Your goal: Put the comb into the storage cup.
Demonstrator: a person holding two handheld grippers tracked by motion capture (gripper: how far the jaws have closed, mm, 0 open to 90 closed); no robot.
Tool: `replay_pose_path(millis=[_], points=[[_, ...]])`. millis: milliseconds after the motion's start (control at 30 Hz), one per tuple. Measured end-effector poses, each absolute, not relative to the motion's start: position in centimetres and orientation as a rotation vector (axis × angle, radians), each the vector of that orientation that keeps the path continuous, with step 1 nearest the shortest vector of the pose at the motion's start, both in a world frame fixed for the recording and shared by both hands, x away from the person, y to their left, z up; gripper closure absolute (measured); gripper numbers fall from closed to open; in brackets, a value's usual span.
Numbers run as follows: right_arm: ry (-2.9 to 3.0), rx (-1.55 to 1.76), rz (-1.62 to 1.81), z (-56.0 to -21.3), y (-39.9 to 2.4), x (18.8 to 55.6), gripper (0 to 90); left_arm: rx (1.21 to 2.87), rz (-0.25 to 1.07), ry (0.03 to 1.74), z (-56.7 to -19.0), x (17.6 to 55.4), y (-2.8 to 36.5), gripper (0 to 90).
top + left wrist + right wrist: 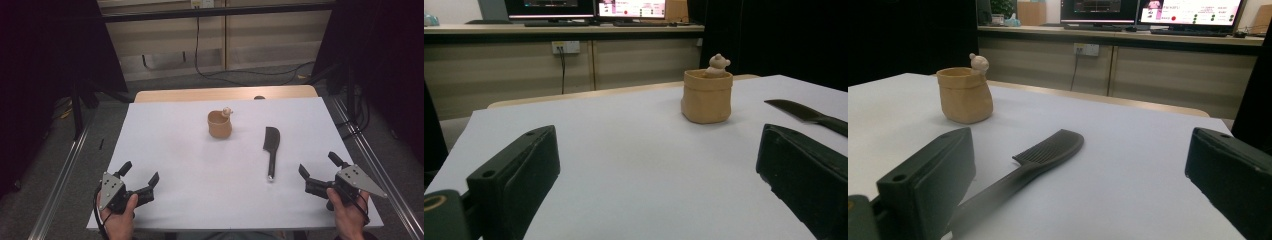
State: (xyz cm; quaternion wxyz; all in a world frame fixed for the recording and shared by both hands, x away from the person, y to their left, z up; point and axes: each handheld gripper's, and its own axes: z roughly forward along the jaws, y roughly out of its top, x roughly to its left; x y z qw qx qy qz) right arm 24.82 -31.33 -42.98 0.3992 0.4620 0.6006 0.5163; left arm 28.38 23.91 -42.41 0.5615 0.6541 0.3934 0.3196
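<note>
A tan cup [219, 124] shaped like a paper bag, with a small bear figure [227, 111] on its rim, stands upright at the middle back of the white table [175, 150]. To its right a black comb [271, 150] lies flat, teeth end far, handle toward me. My left gripper [139, 173] rests at the near left, open and empty, facing the cup [706, 96]. My right gripper [320, 165] sits at the near right, open and empty, with the comb [1033, 162] just ahead of its left jaw and the cup [965, 95] beyond.
The white sheet covers a wooden tabletop [225, 93] whose far edge shows. Metal rails [60, 175] run along both sides on the floor. Cables [240, 74] lie on the floor beyond. A bench with monitors [1158, 12] stands behind.
</note>
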Motion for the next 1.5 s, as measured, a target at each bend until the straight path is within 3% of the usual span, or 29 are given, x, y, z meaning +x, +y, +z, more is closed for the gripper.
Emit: replay_pose_path(millis=[800, 1500], points=[[1.627, 1.127, 1.390, -43.3, -30.9, 25.4, 0.0, 1.541, 0.747, 0.940, -42.5, 28.9, 23.7, 3.9], [1.688, 1.057, 1.471, -42.3, -27.5, 27.2, 0.0, 1.554, 0.754, 0.883, -42.3, 29.2, 23.3, 3.7]])
